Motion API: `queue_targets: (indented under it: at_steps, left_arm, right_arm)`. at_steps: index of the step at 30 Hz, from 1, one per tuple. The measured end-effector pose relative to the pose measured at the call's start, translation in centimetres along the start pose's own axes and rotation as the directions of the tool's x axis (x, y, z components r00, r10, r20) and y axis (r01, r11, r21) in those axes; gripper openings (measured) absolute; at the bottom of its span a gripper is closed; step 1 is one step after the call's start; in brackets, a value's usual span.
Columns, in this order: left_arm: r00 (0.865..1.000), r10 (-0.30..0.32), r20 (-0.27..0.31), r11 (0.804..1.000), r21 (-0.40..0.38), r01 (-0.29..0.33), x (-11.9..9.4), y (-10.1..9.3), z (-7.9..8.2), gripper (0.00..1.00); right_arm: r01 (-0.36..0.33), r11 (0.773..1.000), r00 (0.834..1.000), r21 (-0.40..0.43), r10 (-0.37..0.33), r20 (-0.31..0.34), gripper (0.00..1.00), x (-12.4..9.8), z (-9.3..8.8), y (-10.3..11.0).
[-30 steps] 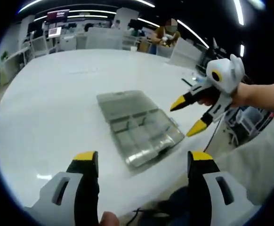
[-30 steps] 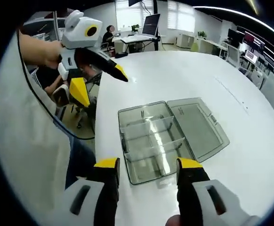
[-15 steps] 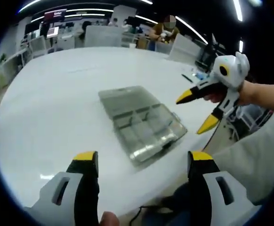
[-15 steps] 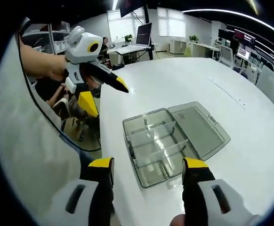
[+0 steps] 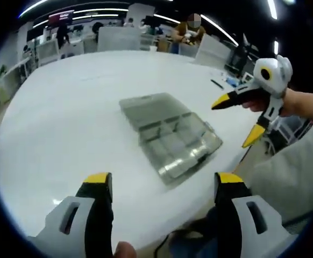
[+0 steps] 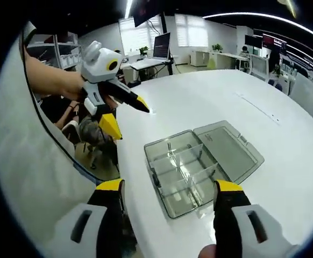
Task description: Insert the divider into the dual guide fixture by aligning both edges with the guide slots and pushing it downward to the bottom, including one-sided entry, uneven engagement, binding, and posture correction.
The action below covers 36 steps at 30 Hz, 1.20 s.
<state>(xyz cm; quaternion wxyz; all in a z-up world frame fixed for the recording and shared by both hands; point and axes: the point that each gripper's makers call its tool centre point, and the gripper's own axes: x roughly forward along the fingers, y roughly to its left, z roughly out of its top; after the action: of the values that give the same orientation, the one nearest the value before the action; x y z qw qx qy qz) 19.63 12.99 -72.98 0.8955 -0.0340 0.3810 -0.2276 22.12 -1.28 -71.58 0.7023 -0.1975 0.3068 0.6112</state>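
A clear, smoke-grey plastic compartment box (image 6: 199, 166) lies open on the round white counter (image 6: 264, 97), its flat lid (image 6: 229, 149) folded out on the side away from the counter's near edge. Thin translucent dividers (image 6: 184, 167) stand inside the box, splitting it into cells; whether any of them is only partly seated is too small to tell.

The left hand-held gripper (image 5: 159, 185) hangs above the box with its 2 yellow-tipped jaws apart and nothing between them. The right hand-held gripper (image 6: 167, 191) hovers short of the box, jaws likewise spread and empty.

The likely risk: the box is light and unclamped, so an off-centre push on 1 divider edge could bind it or skid the box.
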Motion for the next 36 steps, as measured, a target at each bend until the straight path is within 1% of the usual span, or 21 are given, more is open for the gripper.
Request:
queue_targets:
  at_steps: [6,9,19,26,36]
  left_arm:
    - [1.0,0.012,-0.012,1.0,-0.002,-0.012,-0.2,0.8,-0.6,0.75]
    - [1.0,0.019,-0.015,1.0,-0.007,-0.019,-0.2,1.2,-0.8,0.75]
    - [0.999,0.04,-0.027,0.999,-0.007,-0.04,-0.6,2.4,-1.1,0.75]
    - [0.998,0.061,-0.033,0.998,-0.017,-0.062,-0.8,3.7,-1.3,0.75]
    - [0.992,0.116,-0.052,0.991,-0.054,-0.119,-1.2,6.4,-2.3,0.73]
  right_arm:
    - [0.007,1.0,1.0,0.022,-0.007,0.022,0.68,-0.2,0.4,0.1]
    - [0.007,1.0,1.0,0.027,-0.007,0.022,0.7,-0.2,0.4,0.2]
    - [0.006,0.999,0.999,0.039,-0.008,0.038,0.73,-0.2,0.9,0.5]
    - [0.01,0.999,0.999,0.045,-0.012,0.052,0.74,-0.3,1.2,0.6]
    - [0.007,0.999,0.998,0.049,-0.01,0.054,0.74,-0.5,1.3,0.7]
